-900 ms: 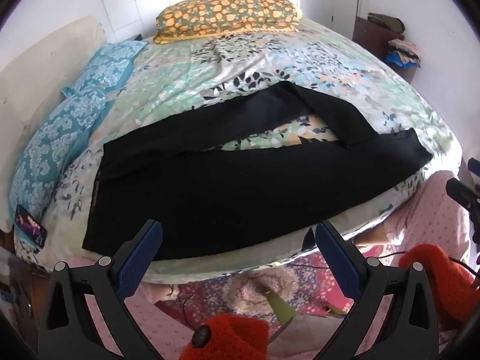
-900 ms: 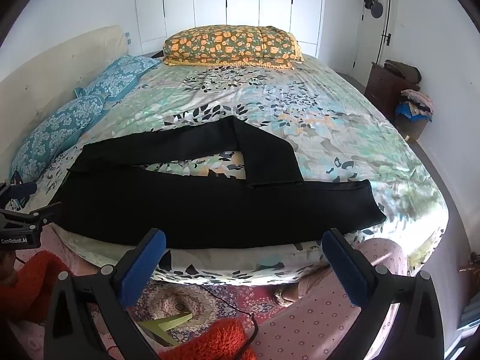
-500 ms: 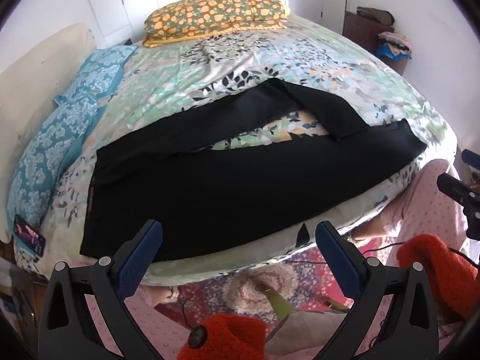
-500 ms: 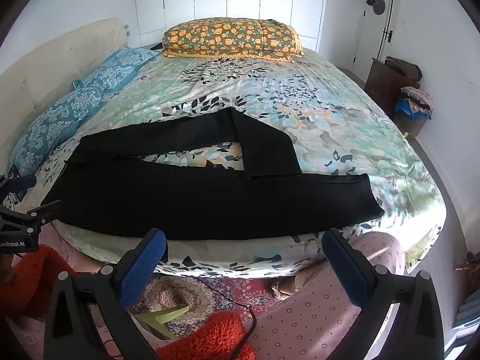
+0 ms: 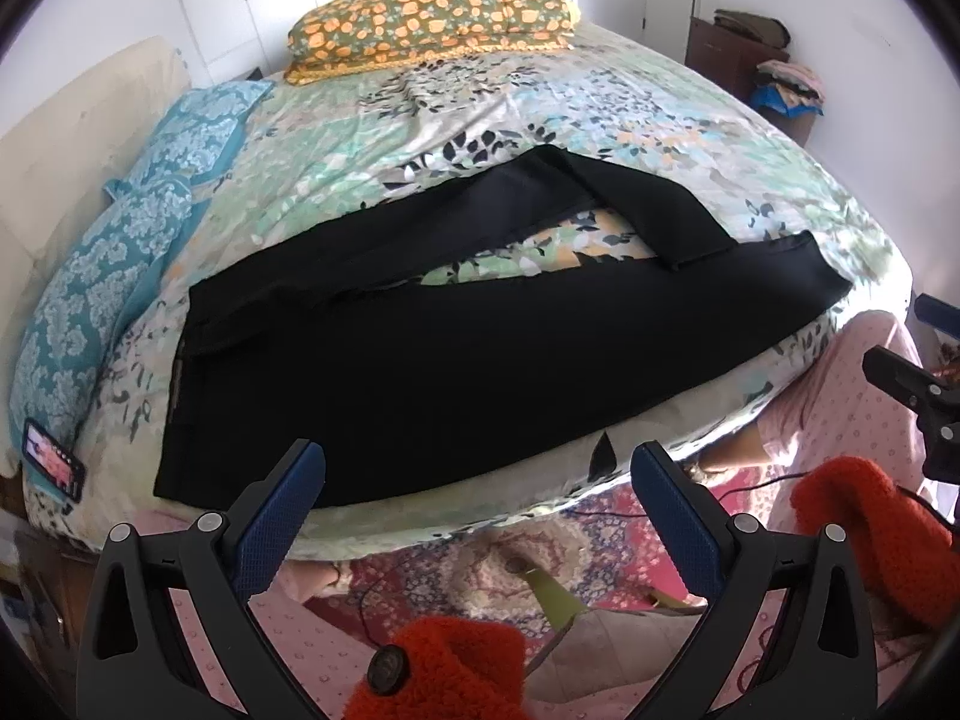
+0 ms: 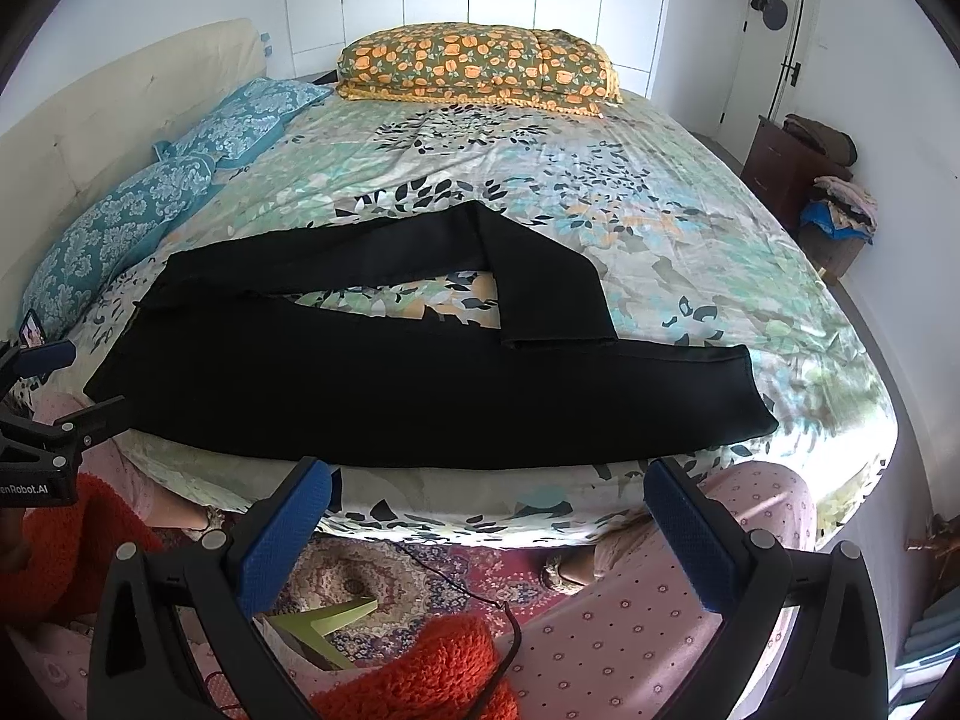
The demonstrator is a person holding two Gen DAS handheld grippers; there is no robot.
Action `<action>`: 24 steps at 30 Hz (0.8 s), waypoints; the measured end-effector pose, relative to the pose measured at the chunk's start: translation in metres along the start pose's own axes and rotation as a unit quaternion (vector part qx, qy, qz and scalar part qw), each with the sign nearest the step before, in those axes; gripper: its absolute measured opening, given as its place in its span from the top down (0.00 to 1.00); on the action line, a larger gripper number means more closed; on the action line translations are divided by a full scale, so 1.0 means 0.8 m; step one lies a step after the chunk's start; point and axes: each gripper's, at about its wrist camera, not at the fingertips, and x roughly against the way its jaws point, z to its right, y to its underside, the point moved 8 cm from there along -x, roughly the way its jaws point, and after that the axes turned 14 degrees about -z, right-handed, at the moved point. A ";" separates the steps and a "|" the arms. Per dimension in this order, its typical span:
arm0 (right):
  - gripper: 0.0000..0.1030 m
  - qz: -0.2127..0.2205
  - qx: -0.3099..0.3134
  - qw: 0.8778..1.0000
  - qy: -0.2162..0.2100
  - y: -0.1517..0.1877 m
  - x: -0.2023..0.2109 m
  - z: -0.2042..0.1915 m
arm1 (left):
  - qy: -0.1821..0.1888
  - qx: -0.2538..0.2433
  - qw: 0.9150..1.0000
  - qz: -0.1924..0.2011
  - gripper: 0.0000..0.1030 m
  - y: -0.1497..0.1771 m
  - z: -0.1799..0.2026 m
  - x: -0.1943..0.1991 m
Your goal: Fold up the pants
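Black pants (image 5: 420, 360) (image 6: 420, 384) lie spread across the near part of a floral bed (image 5: 540, 96) (image 6: 690, 228), waistband to the left. One leg runs along the bed's near edge; the other is bent back on itself, its hem resting on the first leg. My left gripper (image 5: 477, 498) hangs open just in front of the bed's near edge, holding nothing. My right gripper (image 6: 489, 516) is open too, before the same edge, with nothing between its blue pads (image 6: 282, 534).
Blue patterned pillows (image 6: 180, 180) line the left side, an orange floral pillow (image 6: 474, 66) lies at the far end, a phone (image 5: 53, 467) at the near-left corner. A person's pink dotted trousers (image 6: 660, 612), red sleeves and a patterned rug (image 6: 390, 570) are below. A dresser with clothes (image 6: 804, 180) stands right.
Both grippers have drifted a little nearer and higher over the bed's edge, so the pants sit slightly lower in view. Jaws stay wide open; the pants have not moved.
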 end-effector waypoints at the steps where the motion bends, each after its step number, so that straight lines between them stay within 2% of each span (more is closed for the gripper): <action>1: 0.00 0.000 0.001 1.000 0.000 0.000 -0.001 -0.002 | 0.002 0.000 1.000 -0.002 0.01 0.002 0.001 0.000; 15: 0.00 0.001 0.035 0.999 -0.003 -0.001 0.002 -0.025 | 0.000 0.022 1.000 0.008 0.01 0.012 -0.012 0.006; 24: 0.00 0.002 0.033 0.999 -0.008 0.001 0.003 -0.027 | 0.002 0.033 0.999 0.005 0.01 0.013 -0.020 0.005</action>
